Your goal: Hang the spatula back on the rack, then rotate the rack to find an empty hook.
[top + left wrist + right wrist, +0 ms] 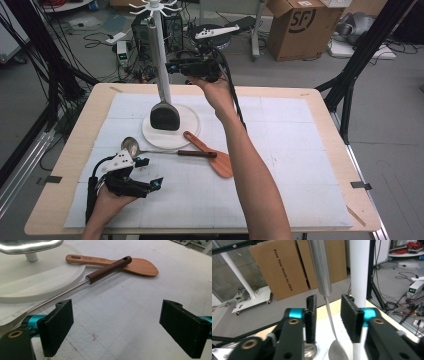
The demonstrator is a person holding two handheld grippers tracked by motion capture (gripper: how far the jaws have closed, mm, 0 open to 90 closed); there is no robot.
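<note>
A pale wooden desk (70, 150) is covered by a white gridded mat (295, 165). It is surrounded by a grey floor (390, 115), across which cables (100, 37) and a power strip (116, 37) are strewn. A cardboard box (300, 25) is seen behind the desk, and black frame posts (360, 55) are set at both sides. Flat cardboard sheets (279, 267) are leaned upright farther off.
</note>
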